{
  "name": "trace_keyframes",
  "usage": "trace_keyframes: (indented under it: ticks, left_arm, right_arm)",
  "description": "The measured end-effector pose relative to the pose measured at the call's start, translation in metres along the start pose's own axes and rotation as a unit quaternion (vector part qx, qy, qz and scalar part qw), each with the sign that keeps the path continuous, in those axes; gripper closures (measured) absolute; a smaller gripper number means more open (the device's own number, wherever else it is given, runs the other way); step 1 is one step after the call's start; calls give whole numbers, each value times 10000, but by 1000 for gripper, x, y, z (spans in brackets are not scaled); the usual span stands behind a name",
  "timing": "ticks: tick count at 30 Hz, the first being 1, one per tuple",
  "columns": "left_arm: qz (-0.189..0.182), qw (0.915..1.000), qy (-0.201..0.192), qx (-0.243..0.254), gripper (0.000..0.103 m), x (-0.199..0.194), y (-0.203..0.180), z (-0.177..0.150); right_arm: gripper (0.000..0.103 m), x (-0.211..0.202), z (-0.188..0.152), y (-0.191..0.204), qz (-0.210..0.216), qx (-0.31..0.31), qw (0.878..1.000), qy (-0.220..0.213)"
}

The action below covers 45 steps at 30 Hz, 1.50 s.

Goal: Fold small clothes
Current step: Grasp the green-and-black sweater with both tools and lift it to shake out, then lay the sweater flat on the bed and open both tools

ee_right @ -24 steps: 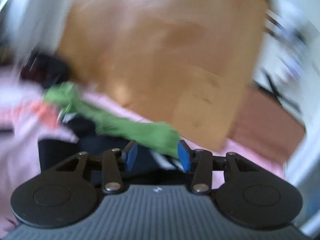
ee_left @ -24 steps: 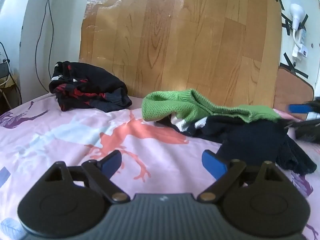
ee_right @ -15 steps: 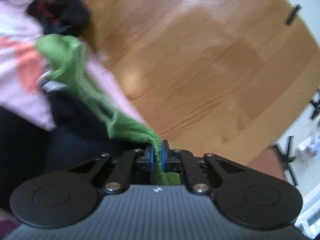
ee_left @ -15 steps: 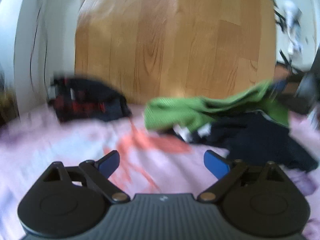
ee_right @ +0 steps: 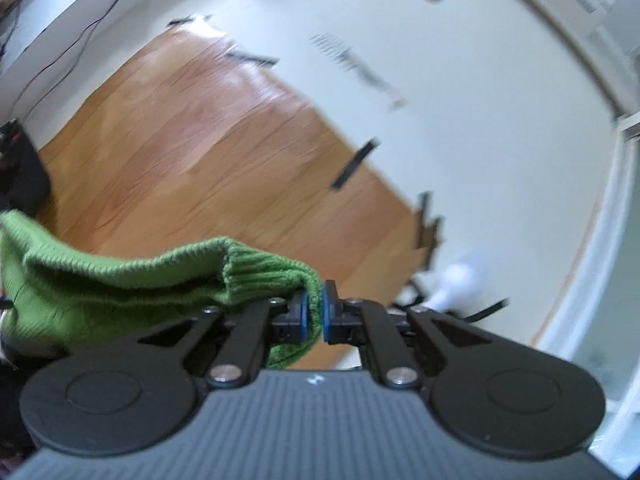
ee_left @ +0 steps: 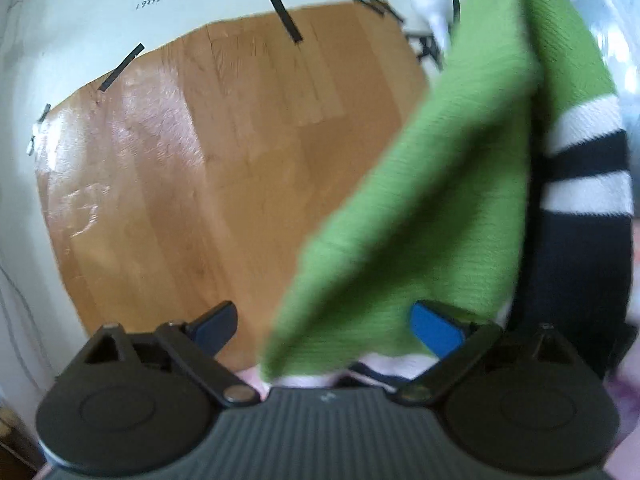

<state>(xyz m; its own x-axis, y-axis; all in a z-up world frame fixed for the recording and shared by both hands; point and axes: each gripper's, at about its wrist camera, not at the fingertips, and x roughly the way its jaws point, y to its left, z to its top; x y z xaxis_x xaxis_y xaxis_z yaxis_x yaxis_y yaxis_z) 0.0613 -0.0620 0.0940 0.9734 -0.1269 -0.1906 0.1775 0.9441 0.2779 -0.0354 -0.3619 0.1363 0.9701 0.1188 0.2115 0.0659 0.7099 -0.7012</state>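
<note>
1. Gripping noted, R wrist view: right gripper (ee_right: 314, 312) has its jaws clamped on the ribbed cuff of the green knit garment (ee_right: 120, 280); cloth trails off toward 9 o'clock, lifted.
2. L wrist view: left gripper (ee_left: 324, 328) has jaws wide apart, pads pressing on nothing. Green garment (ee_left: 420, 220) hangs from 1 o'clock down to 6 o'clock, its lower edge between the fingers; contact w/ the right-hand pad can't be confirmed.
3. Seen only in L view: white and dark stripes plus dark lower part of garment at 3 o'clock; pink sheet (ee_left: 624, 396) at 4 o'clock.
4. Seen only in R view: the clamp point itself; dark clothes pile (ee_right: 16, 168) at 9 o'clock.
5. Both views: wood-grain panel (ee_left: 200, 160) taped to white wall (ee_right: 480, 120); white lamp (ee_right: 456, 280) at 3 o'clock in R view.
6. Containers: none seen.
</note>
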Motion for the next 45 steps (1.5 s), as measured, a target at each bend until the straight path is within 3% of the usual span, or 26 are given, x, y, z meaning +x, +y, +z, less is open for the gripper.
trace_keyframes:
  ticks: [2, 3, 5, 6, 7, 9, 12, 17, 20, 23, 26, 29, 31, 34, 36, 38, 39, 41, 43, 45]
  left_arm:
    - [-133, 9998, -109, -102, 7, -8, 3, 4]
    - [-207, 9995, -207, -91, 14, -14, -3, 10]
    - [-334, 9989, -332, 34, 75, -19, -22, 25]
    - [-451, 9986, -242, 118, 92, -20, -32, 29]
    - [-419, 9987, -250, 138, 97, -22, -39, 34]
    - [-218, 9987, -455, 92, 97, -26, -38, 47]
    - [54, 9947, -961, -359, 97, -53, -10, 80]
    - [529, 9712, -2184, -796, 97, -138, 44, 156]
    - [948, 9499, -2910, -627, 97, -200, 50, 193]
    - [1252, 9301, -3433, -363, 96, -235, 46, 233]
    - [1172, 9306, -3460, -229, 96, -246, 45, 249]
    - [1134, 9426, -3141, -86, 94, -227, 45, 237]
    - [1103, 9550, -2752, -47, 93, -207, 45, 221]
    - [1127, 9748, -1926, -71, 93, -154, 44, 186]
    - [1362, 9823, -1285, -96, 90, -105, 46, 158]
    - [1664, 9853, -330, -198, 79, -39, 47, 119]
    - [1657, 9854, 386, -124, 78, -4, 47, 94]
    - [1616, 9739, 1583, -174, 84, 36, 48, 41]
    - [1255, 9712, 1905, -681, 81, 30, 58, 4]
    - [1070, 9708, 1965, -864, 81, 9, 62, -26]
  right_arm:
    - [93, -12, 2, -17, -182, -25, 9998, -51]
    - [93, -14, 1, -20, -235, -27, 9997, -60]
    - [93, -24, 2, -31, -402, -10, 9991, -121]
    - [93, -27, 3, -33, -469, -15, 9988, -163]
    - [93, -31, 5, -37, -554, -24, 9982, -222]
    - [93, -42, 8, -42, -743, -43, 9967, -313]
    - [93, -50, 18, -62, -1041, 2, 9936, -438]
    - [93, -62, 52, -108, -1412, 226, 9866, -789]
    - [93, -74, 74, -129, -1654, 475, 9785, -1136]
    - [93, -82, 97, -155, -1756, 774, 9710, -1422]
    - [93, -83, 105, -171, -1661, 1010, 9701, -1451]
    - [93, -73, 96, -176, -1378, 1282, 9730, -1336]
    - [93, -59, 79, -166, -1191, 1377, 9763, -1170]
    - [93, -24, 48, -143, -733, 1613, 9815, -729]
    - [92, 11, 25, -113, -350, 1802, 9826, -288]
    - [86, 59, -6, -66, 239, 1993, 9787, 442]
    - [76, 79, -19, -44, 490, 2023, 9747, 811]
    - [64, 115, -58, 15, 1003, 1830, 9614, 1791]
    - [65, 121, -95, 54, 1372, 1719, 9443, 2448]
    - [63, 101, -122, 62, 1641, 2025, 9306, 2568]
